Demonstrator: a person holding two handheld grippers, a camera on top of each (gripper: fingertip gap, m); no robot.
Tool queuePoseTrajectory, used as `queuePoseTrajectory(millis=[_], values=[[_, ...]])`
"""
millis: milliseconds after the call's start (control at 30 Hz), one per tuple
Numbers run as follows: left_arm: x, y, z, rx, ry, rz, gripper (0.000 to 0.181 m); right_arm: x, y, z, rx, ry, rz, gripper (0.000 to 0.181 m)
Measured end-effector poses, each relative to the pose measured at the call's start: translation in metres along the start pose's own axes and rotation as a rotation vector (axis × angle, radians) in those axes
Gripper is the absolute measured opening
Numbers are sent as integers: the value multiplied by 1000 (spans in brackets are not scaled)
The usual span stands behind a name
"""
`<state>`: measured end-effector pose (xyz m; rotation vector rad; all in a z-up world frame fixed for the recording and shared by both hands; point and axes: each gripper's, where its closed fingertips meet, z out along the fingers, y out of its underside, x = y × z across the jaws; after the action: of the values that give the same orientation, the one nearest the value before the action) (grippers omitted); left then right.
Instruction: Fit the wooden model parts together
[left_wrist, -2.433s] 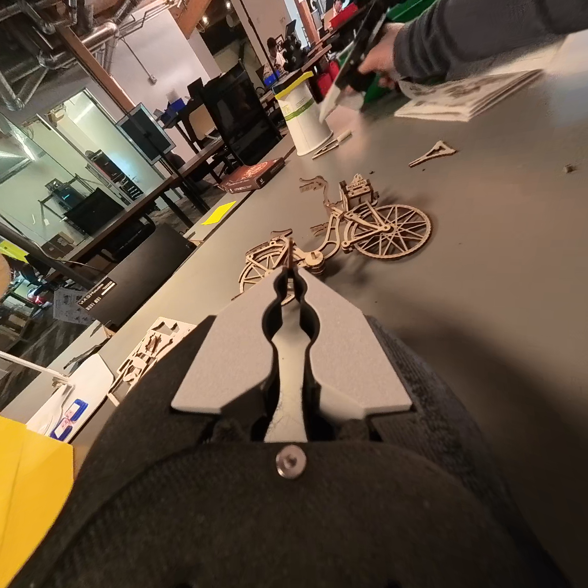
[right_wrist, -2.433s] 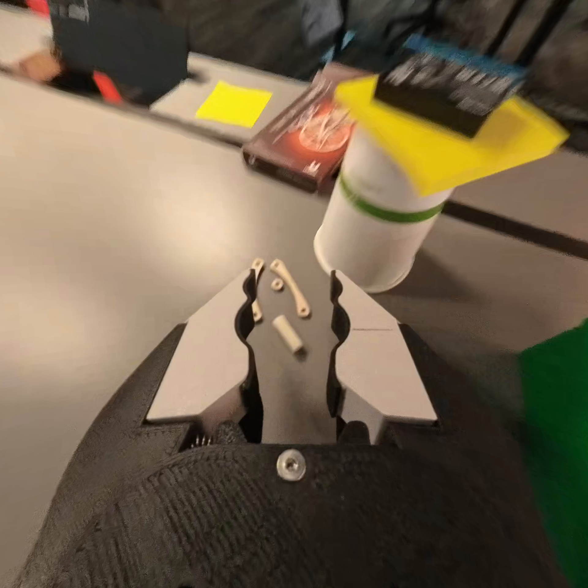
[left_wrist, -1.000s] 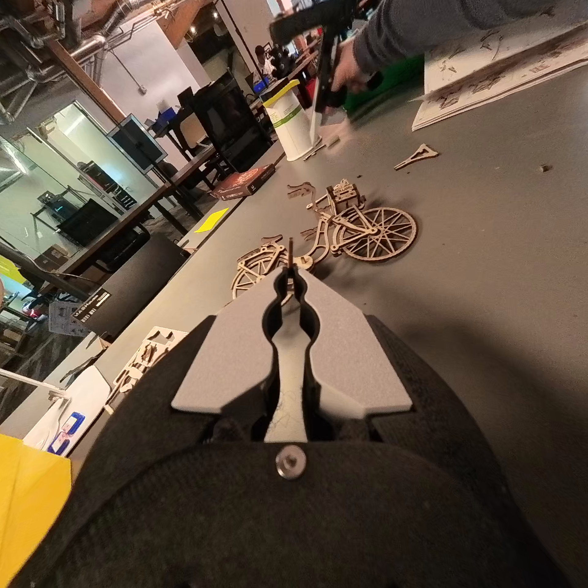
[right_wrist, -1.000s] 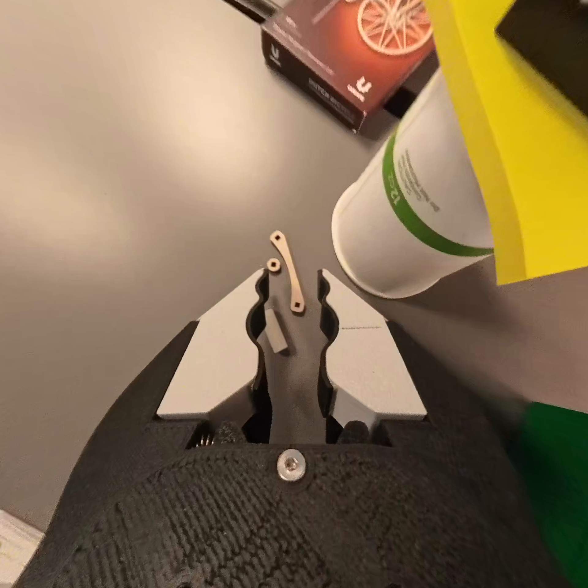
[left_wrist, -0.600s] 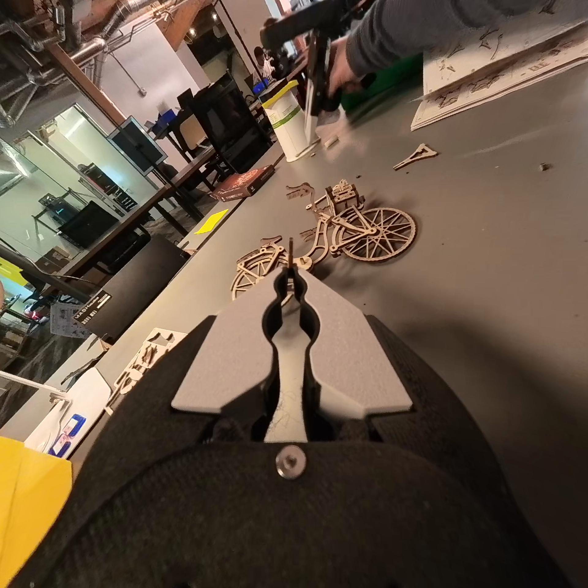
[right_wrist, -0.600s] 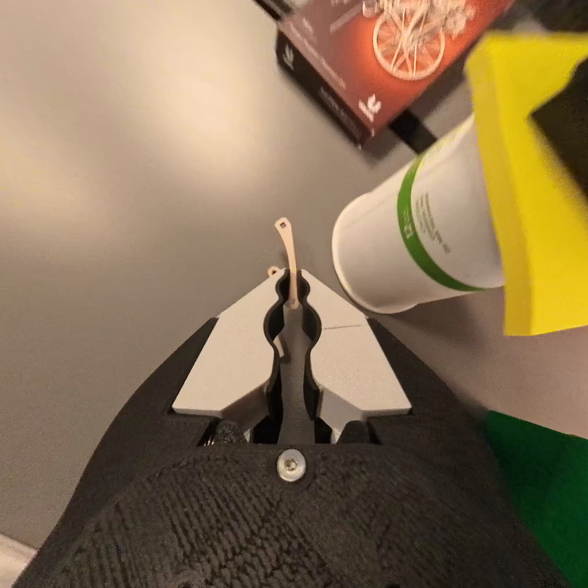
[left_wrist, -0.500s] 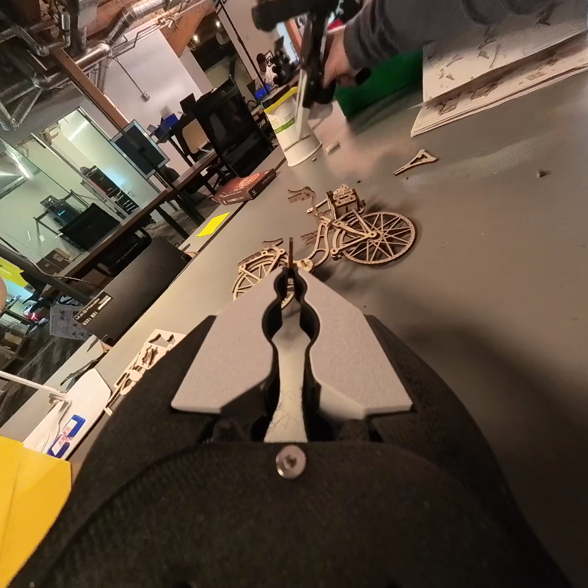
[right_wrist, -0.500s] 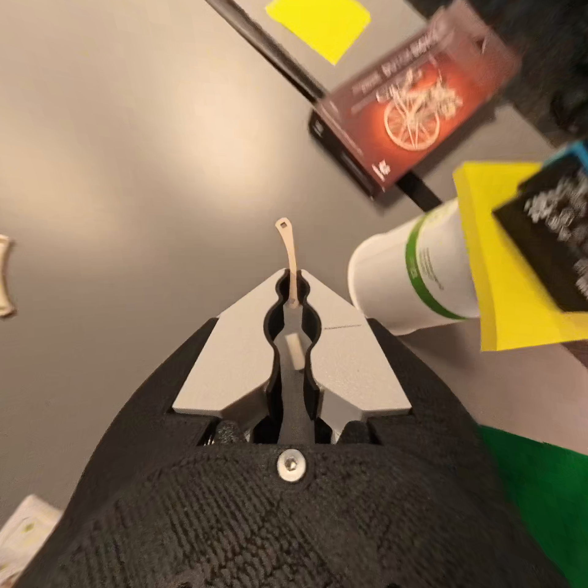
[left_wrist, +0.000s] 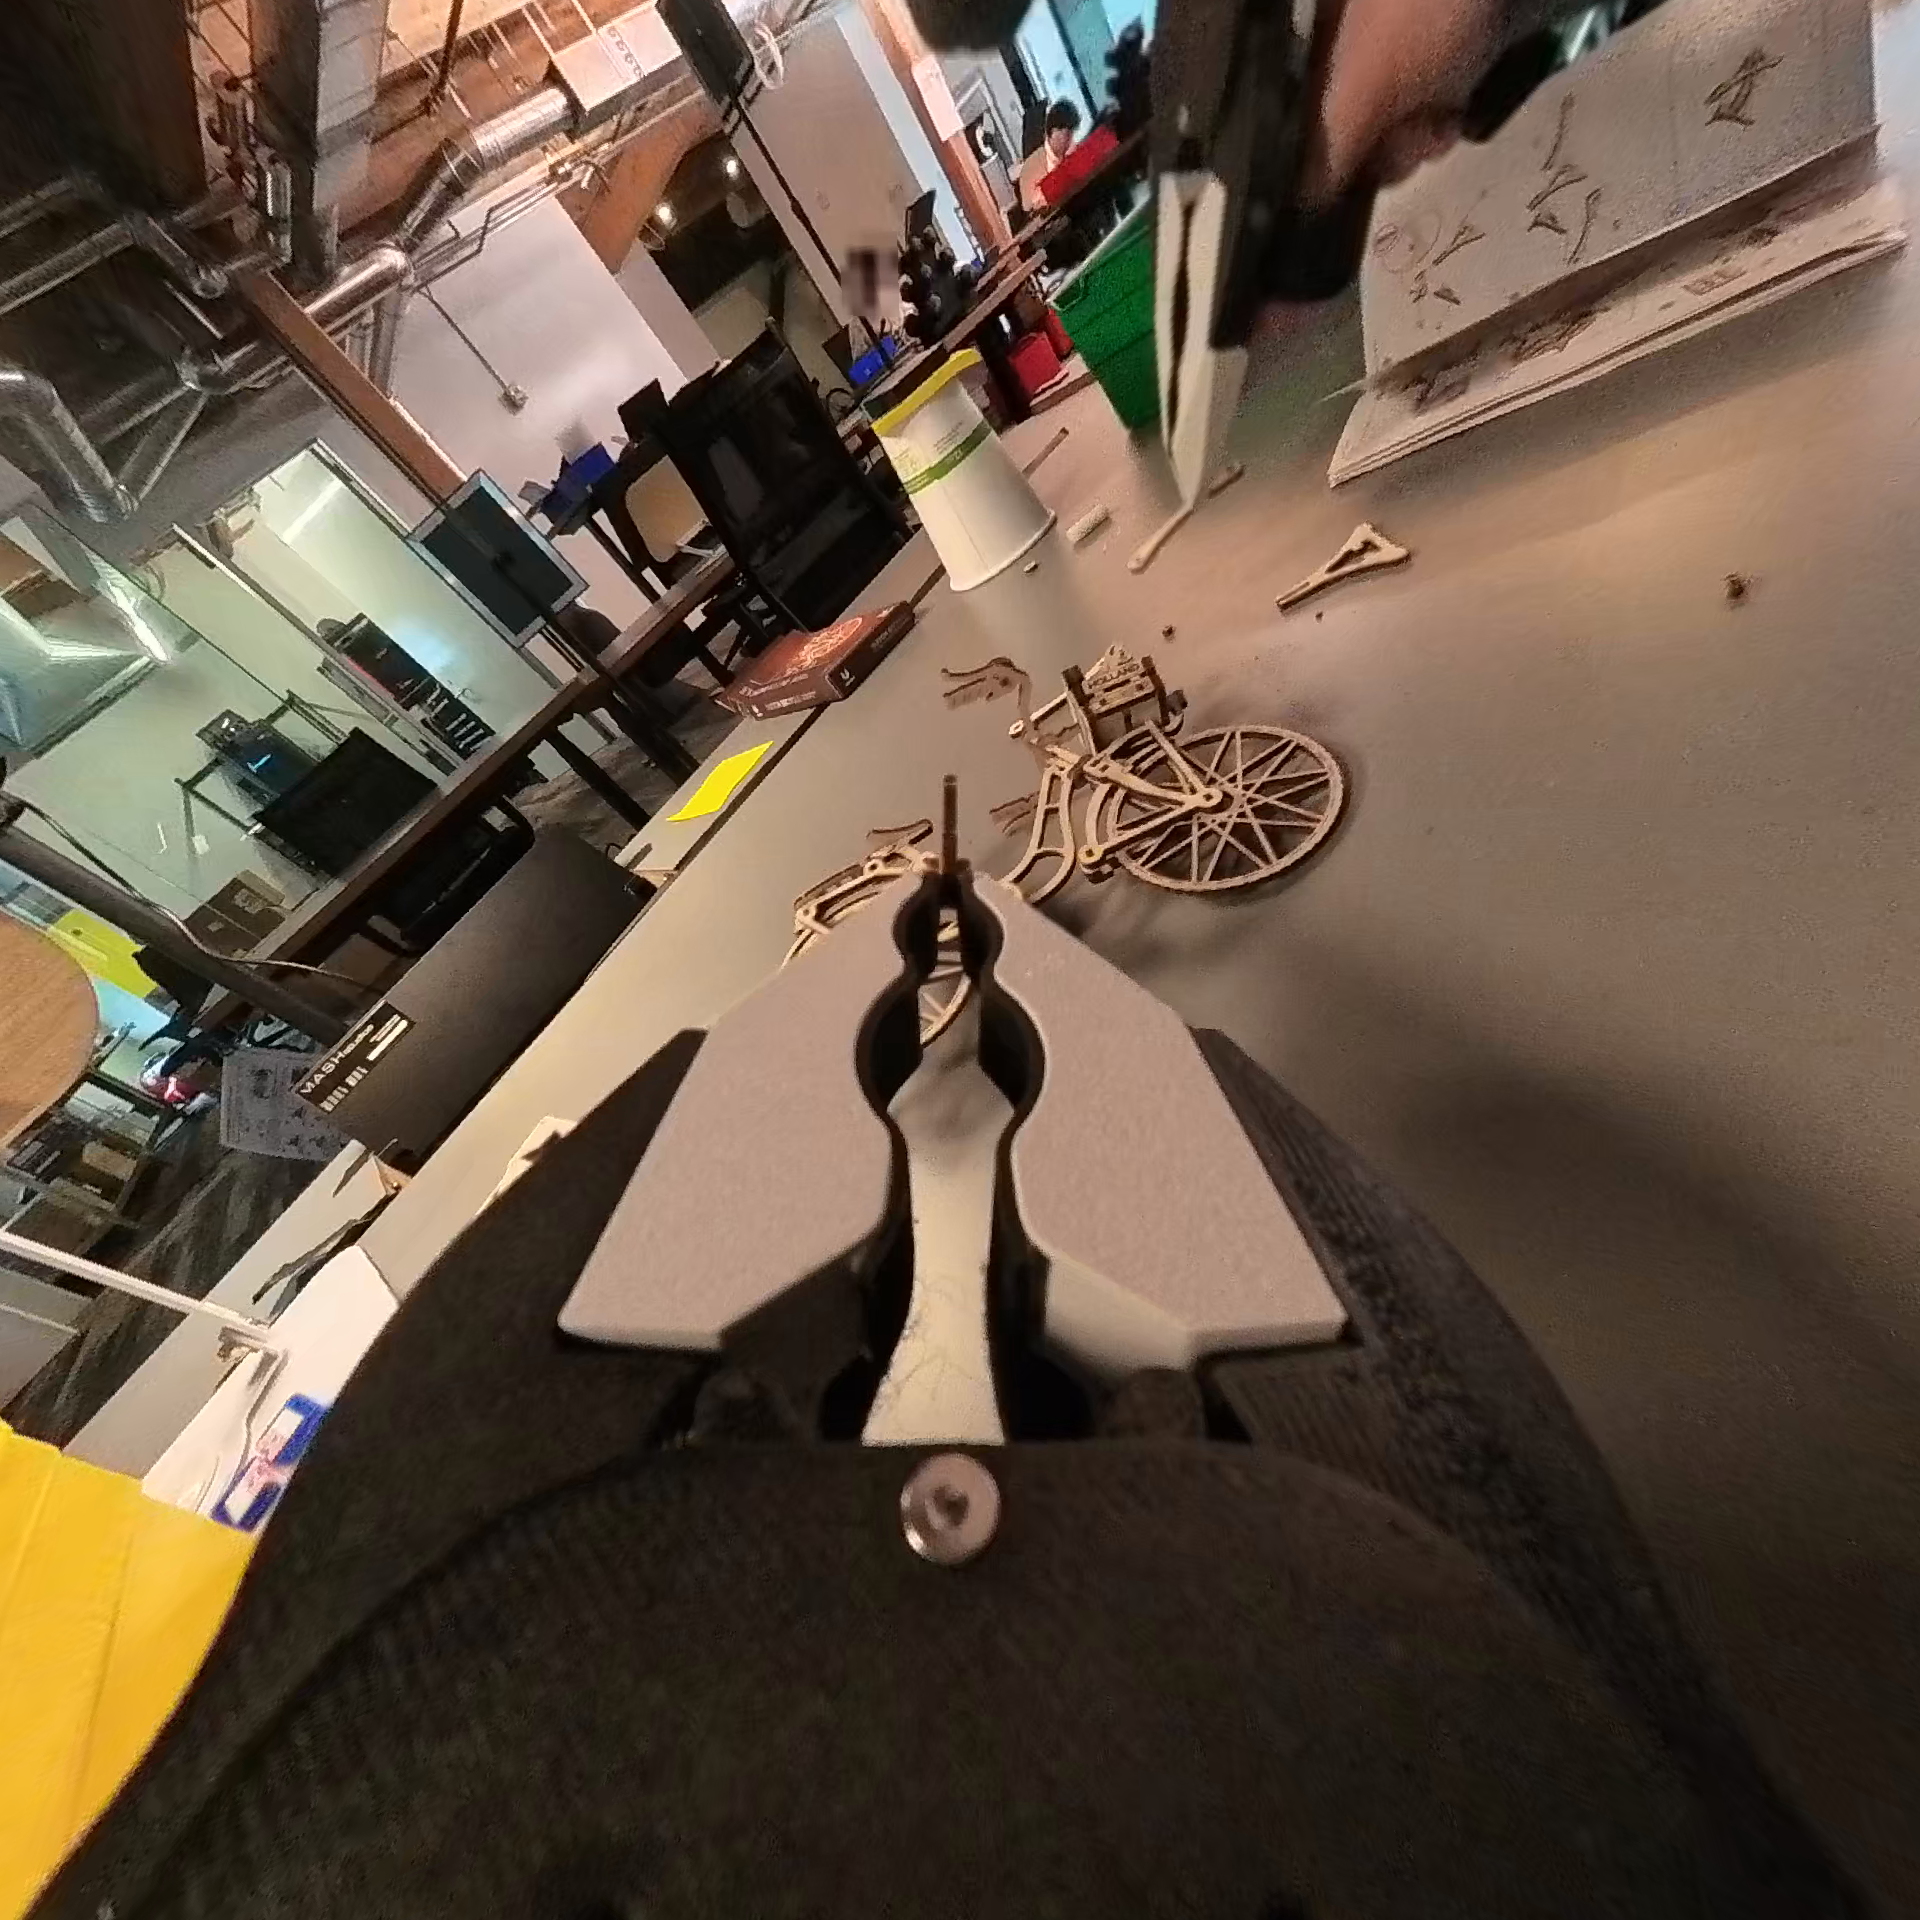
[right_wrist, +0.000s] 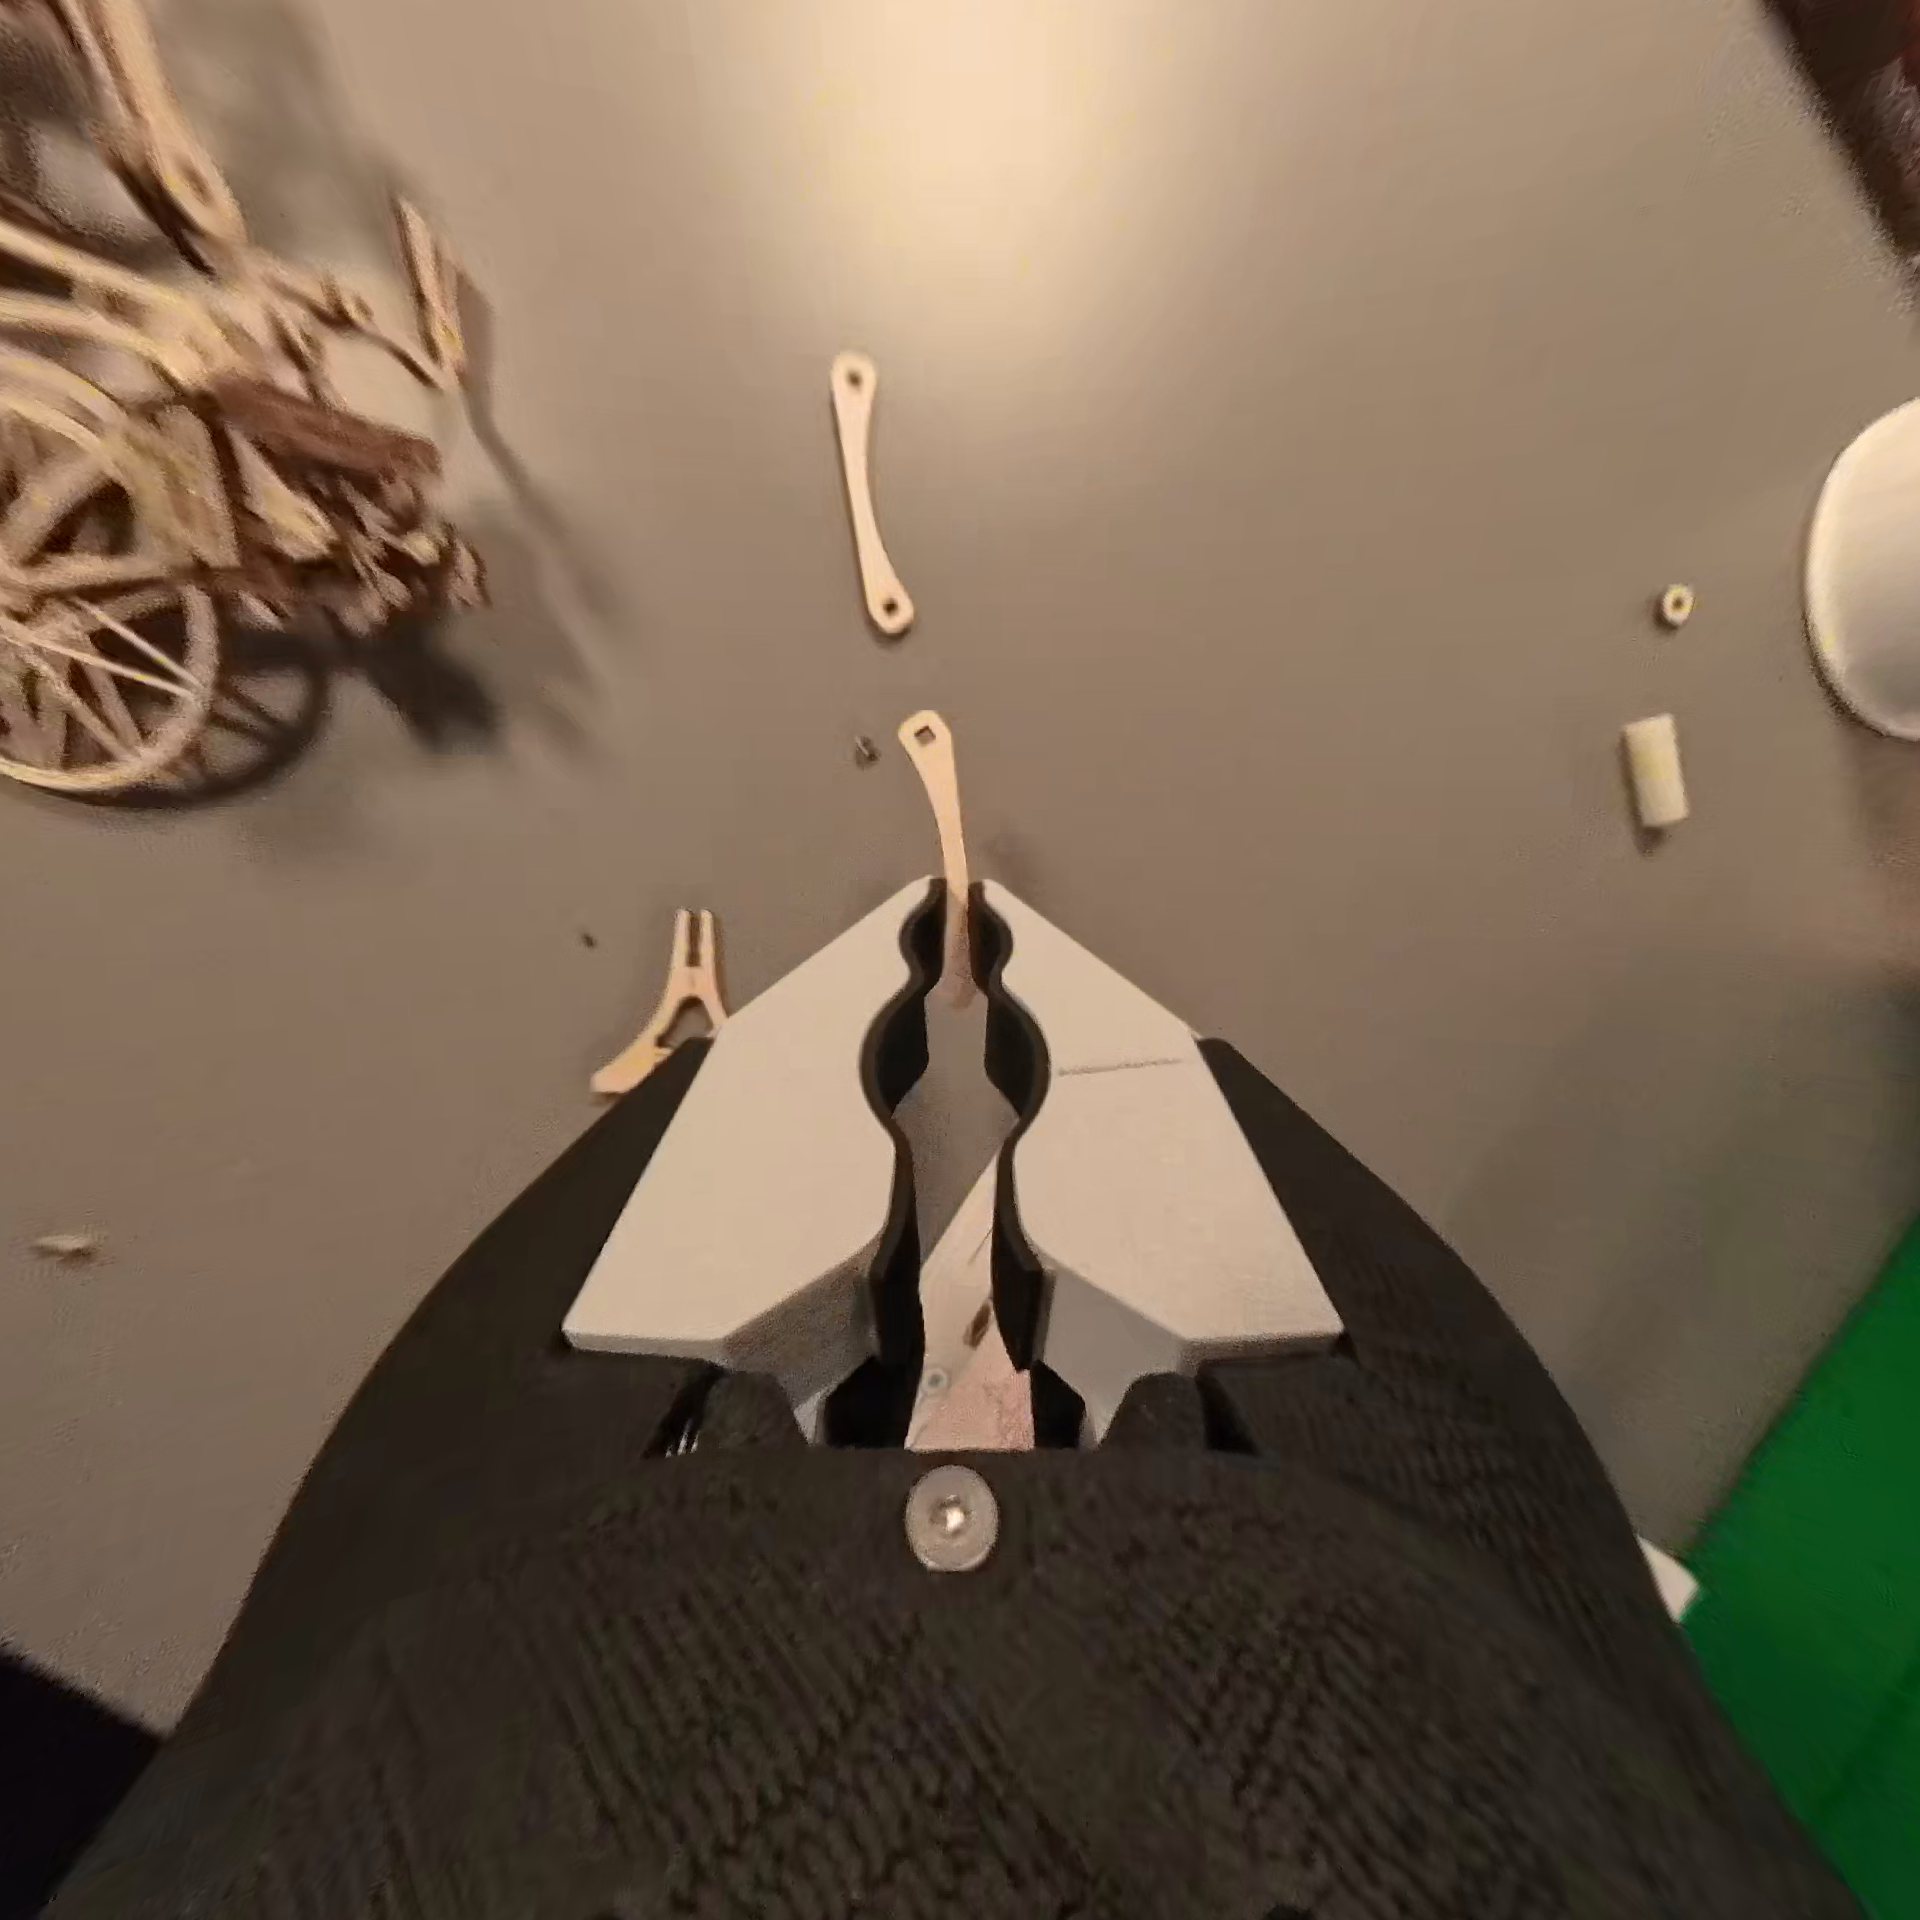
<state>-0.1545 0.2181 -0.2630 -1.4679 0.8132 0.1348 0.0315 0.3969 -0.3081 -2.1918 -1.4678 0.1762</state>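
A partly built wooden bicycle model (left_wrist: 1174, 800) lies flat on the grey table; it is blurred at the left of the right wrist view (right_wrist: 156, 499). My left gripper (left_wrist: 951, 883) is shut on a thin wooden part (left_wrist: 949, 826) seen edge-on, held above the table just short of the model's near wheel. My right gripper (right_wrist: 954, 888) is shut on a curved wooden strip (right_wrist: 938, 790) with a square hole at its tip, above the table. It also shows at the top of the left wrist view (left_wrist: 1195, 312). A second curved strip (right_wrist: 868, 499) lies beyond it.
A forked wooden piece (right_wrist: 675, 997), a small cylinder (right_wrist: 1654, 784) and a ring (right_wrist: 1676, 605) lie loose on the table. A white cup (left_wrist: 966, 488) and a dark red box (left_wrist: 821, 665) stand at the far side. A triangular piece (left_wrist: 1345, 566) and an open booklet (left_wrist: 1621, 239) are at the right. A green bin (right_wrist: 1818, 1455) is at the lower right. My right fingertips sit around 25 cm from my left ones.
My right gripper closed on the curved strip by the cup, lifted it and carried it left towards the bicycle. My left gripper stayed shut on its thin part, almost still.
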Motion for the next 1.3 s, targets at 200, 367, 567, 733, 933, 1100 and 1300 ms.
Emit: queuePoseTrajectory(millis=[200,367,567,733,933,1100,1300], values=[[3,-2,-1,9,1,20,1,-5,17,28,-2,-18,89,12],[-2,-3,-2,17,-21,15,1,0,1,-6,178,89,130,36],[-7,-10,-6,65,-43,16,1,-14,-26,-99,835,437,107,47],[0,-16,-7,118,-13,30,1,-29,-15,-116,1036,779,-74,46],[-1,-8,-3,86,-30,49,1,-50,-21,-122,1098,834,-202,42],[-17,-1,-4,69,-95,-26,1,-61,-24,-119,1110,791,-265,33],[-26,4,-4,40,-151,-38,1,-65,-19,-126,1187,690,-232,19]])
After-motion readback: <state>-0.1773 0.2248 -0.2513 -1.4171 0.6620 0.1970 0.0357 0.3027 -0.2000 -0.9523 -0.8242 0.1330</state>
